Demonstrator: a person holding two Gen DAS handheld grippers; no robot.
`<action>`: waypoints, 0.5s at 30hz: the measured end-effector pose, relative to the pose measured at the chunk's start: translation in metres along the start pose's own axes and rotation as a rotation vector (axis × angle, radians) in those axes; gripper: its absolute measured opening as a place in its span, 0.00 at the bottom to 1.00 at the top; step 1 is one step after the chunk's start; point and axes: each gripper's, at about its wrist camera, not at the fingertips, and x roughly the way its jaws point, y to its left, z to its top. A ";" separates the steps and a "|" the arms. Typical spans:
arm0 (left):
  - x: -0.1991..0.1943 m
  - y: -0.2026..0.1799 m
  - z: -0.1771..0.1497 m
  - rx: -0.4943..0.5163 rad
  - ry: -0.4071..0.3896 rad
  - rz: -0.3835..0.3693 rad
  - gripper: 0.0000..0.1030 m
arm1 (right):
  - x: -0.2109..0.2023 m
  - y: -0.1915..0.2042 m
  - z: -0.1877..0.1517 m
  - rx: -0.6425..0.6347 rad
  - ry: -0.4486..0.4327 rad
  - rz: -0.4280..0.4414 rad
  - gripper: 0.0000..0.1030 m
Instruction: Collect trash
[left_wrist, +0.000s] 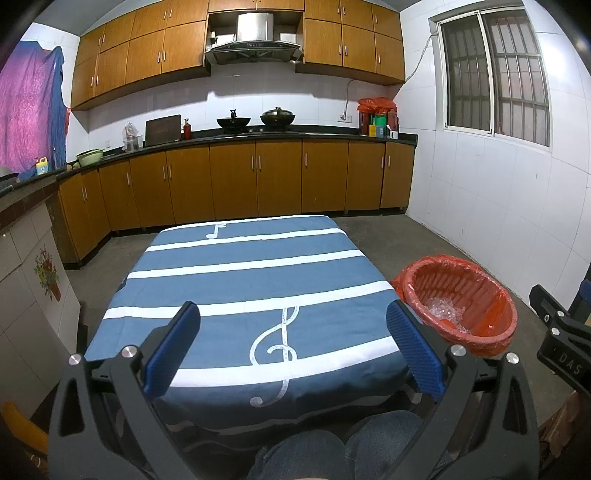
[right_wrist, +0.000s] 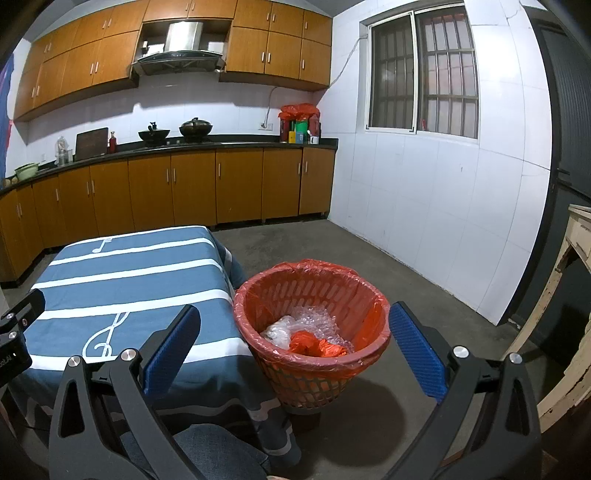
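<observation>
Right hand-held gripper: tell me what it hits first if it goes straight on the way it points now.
Likely the red trash basket. The right hand-held gripper, open and empty, has the basket's rim and bagged trash right between its fingers. Depth is unclear, so it might pass over the rim toward the floor beyond.

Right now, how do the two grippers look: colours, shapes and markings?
Both look alike. The left gripper and the right gripper each have black angular arms with triangular cut-outs, round silver bolts, and two flat blue ribbed pads. White letters "DAS" show on the right gripper's black body in the left view. No cables are visible.
</observation>
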 end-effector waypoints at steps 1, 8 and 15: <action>0.000 0.000 0.000 0.000 0.001 -0.001 0.96 | 0.000 0.000 0.000 0.000 0.000 0.000 0.98; 0.000 -0.001 0.001 0.002 -0.001 -0.004 0.96 | 0.000 0.000 0.000 0.002 0.002 0.001 0.98; 0.001 -0.002 0.003 0.003 0.002 -0.005 0.96 | 0.001 0.003 -0.001 0.009 0.012 0.002 0.98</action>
